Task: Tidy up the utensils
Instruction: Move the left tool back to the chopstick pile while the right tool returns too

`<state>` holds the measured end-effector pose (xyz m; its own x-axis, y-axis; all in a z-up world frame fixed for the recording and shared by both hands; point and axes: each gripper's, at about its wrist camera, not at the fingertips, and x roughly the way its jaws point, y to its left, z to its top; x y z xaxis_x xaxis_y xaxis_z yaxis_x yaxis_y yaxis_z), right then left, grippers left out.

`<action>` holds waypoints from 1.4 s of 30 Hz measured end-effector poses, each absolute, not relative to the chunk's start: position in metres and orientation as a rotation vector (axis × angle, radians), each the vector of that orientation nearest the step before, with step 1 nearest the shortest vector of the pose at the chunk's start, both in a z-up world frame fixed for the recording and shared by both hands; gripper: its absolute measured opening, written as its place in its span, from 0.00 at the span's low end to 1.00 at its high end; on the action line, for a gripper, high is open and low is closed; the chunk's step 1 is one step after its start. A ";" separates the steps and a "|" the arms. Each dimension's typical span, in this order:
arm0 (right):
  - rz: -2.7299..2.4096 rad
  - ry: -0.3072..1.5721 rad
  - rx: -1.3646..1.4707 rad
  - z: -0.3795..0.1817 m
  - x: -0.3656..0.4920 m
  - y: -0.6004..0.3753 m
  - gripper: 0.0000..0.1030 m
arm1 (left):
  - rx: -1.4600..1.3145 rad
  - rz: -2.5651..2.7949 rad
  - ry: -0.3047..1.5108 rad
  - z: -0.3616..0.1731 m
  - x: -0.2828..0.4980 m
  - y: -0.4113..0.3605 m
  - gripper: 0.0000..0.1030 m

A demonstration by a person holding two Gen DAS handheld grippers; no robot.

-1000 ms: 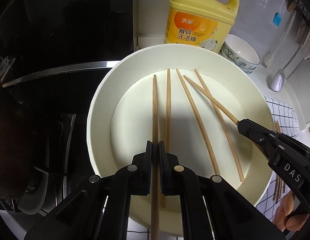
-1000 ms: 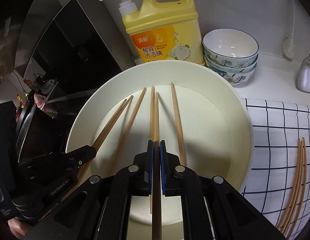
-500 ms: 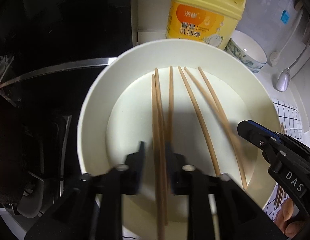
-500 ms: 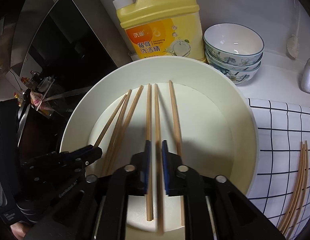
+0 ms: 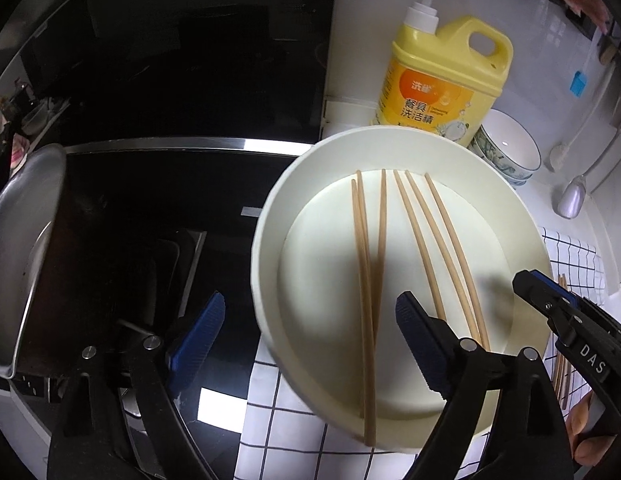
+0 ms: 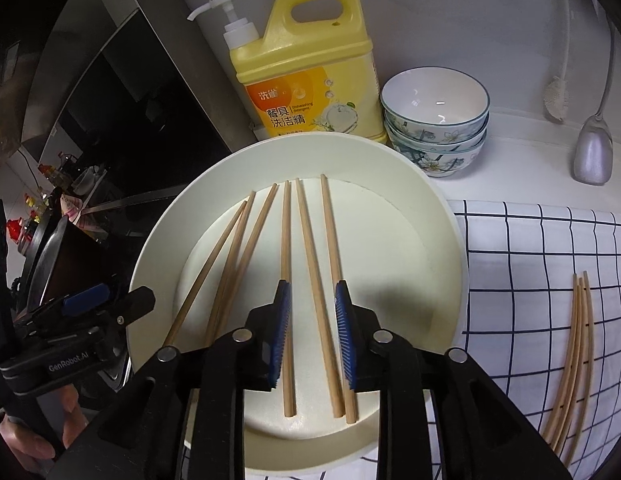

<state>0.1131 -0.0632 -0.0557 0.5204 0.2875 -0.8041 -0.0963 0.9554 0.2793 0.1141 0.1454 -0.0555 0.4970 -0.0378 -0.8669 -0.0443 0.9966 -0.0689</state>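
While a dark stove [image 5: 158, 200] is filling the space left of the left gripper [image 5: 310, 332], a cream plate [image 6: 438, 248] is sitting under both grippers on a checked cloth [image 6: 530, 248]. A yellow bottle [image 6: 310, 76] and stacked bowls [image 6: 436, 120] are standing beyond the plate. The left gripper's jaws are opening wide, pinching nothing, its right pad over the plate. The right gripper [image 6: 312, 332] is also opening, pads clear of the chopstick lying between them. Six chopsticks [image 6: 286, 260] are lying in the plate ahead of and beneath the right gripper; more chopsticks [image 6: 574, 352] are lying on the cloth to its right.
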 end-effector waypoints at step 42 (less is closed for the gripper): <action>0.001 0.917 0.250 -0.019 -0.030 -0.106 0.68 | 0.111 -0.274 0.953 -0.016 0.024 0.077 0.93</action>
<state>-0.0304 -0.1065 -0.0185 0.6103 0.1066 -0.7850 0.1056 0.9711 0.2140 0.0239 0.0774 -0.0163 0.5481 -0.1825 -0.8163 0.2793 0.9598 -0.0270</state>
